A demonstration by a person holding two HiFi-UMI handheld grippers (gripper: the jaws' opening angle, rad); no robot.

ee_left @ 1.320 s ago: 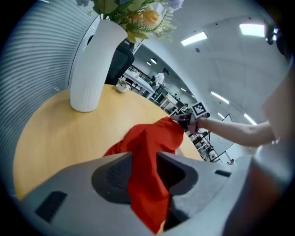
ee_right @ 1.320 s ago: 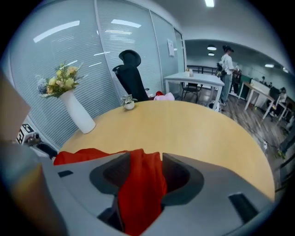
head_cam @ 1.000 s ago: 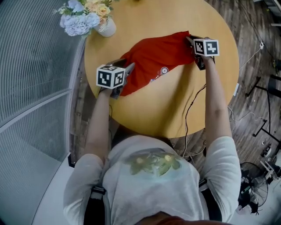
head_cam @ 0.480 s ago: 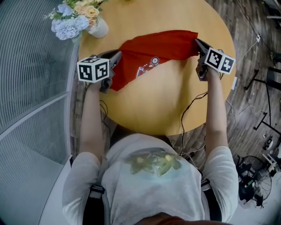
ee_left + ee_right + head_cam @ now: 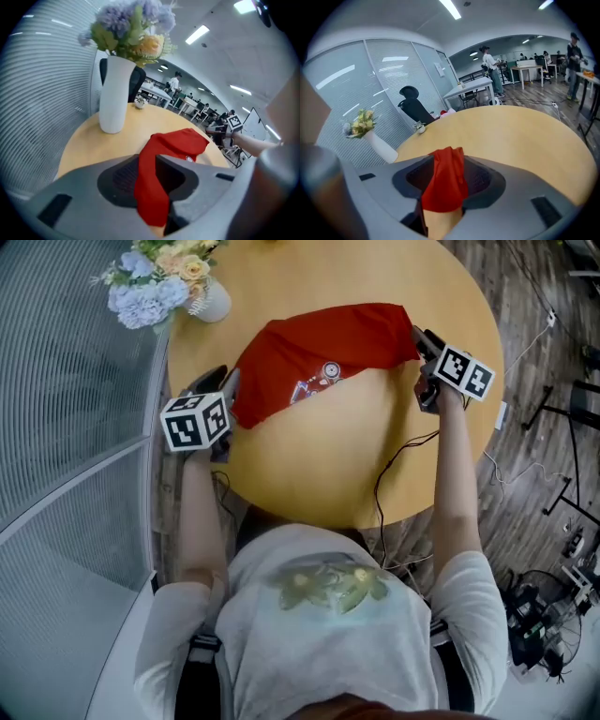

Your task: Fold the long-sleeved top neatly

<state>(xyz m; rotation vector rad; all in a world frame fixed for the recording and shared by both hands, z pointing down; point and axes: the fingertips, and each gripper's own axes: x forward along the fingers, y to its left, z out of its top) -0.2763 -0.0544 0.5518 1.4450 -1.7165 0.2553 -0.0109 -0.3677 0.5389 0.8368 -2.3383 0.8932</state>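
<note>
On smooth round wooden table [image 5: 328, 474], rumpled red fabric top [image 5: 319, 343]

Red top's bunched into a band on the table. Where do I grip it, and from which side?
Grip the red top at its two narrow ends, probably: left tongs from the band's left end, right tongs from its right. It lies stretched crosswise, and each pair, jaws just opening, has an end between them.

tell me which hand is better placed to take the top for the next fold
Left, narrowly. Both grippers' fingers have just been opening with the top between them, but the left gripper stands less wide around a long strip; the right gripper has only a bunched corner.
</note>
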